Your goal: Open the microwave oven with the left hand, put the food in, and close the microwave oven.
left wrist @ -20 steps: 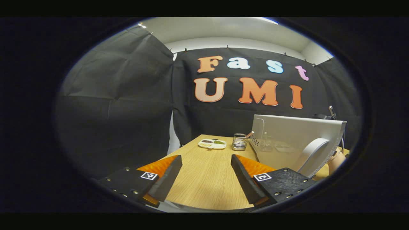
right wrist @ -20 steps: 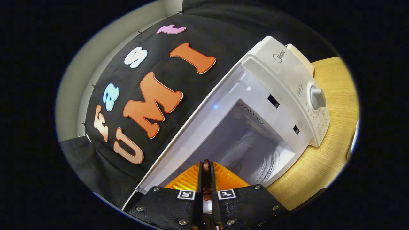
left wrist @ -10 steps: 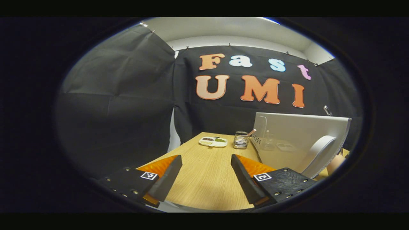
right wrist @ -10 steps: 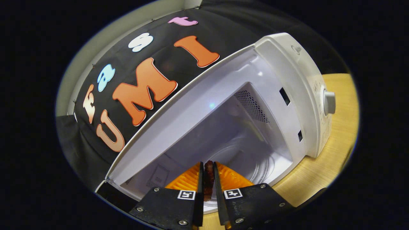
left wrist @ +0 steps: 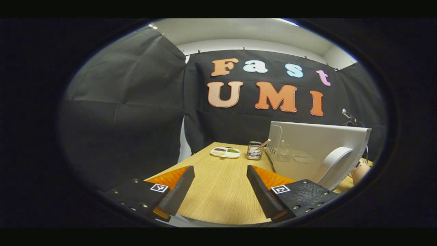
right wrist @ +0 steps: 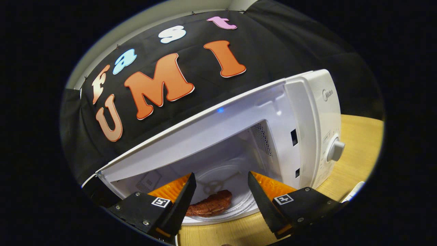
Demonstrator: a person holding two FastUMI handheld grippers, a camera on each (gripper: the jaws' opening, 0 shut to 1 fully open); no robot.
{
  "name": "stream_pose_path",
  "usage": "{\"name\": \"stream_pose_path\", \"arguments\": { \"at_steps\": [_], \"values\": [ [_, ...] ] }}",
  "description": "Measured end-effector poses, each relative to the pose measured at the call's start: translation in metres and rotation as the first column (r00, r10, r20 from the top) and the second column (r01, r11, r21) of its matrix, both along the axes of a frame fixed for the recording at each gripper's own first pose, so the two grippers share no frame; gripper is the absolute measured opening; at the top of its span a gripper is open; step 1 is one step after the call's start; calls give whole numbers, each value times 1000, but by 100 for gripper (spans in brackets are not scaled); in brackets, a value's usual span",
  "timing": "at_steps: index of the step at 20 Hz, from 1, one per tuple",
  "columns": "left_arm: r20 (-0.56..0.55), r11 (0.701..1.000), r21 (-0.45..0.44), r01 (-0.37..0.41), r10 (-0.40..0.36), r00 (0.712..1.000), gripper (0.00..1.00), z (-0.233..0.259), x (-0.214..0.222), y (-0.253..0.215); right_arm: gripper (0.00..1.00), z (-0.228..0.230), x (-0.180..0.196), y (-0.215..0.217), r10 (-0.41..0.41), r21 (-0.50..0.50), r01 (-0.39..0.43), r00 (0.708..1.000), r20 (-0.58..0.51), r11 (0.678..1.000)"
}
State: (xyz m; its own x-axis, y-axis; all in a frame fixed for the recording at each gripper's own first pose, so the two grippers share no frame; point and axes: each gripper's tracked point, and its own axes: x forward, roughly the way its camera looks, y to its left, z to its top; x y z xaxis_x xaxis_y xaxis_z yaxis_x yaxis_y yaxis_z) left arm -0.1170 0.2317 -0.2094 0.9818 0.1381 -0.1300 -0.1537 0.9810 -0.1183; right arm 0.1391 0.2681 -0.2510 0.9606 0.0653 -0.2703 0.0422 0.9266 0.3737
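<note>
Food lands on the microwave oven's turntable

Right tool gapes empty over the food; left tool, wide open, must next swing the door shut

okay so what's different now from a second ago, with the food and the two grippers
The right gripper opened and let go of the flat reddish-brown piece of food, which now lies on the glass turntable inside the white microwave oven. The left gripper stayed open over the wooden table, and the oven door stayed open.
</note>
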Motion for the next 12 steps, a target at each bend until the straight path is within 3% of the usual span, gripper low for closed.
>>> {"name": "stream_pose_path", "arguments": {
  "at_steps": [7, 12],
  "values": [
    [1, 1000, 11, 21, -21, 1000, 92, 7, -3, -11, 94, 35, -47, -23, 109, -125, -106, 994, 12, 986],
    [-1, 998, 27, 53, -53, 999, 94, 12, -4, -27, 94, 87, -78, -56, 184, -232, -166, 981, 56, 958]
  ]
}}
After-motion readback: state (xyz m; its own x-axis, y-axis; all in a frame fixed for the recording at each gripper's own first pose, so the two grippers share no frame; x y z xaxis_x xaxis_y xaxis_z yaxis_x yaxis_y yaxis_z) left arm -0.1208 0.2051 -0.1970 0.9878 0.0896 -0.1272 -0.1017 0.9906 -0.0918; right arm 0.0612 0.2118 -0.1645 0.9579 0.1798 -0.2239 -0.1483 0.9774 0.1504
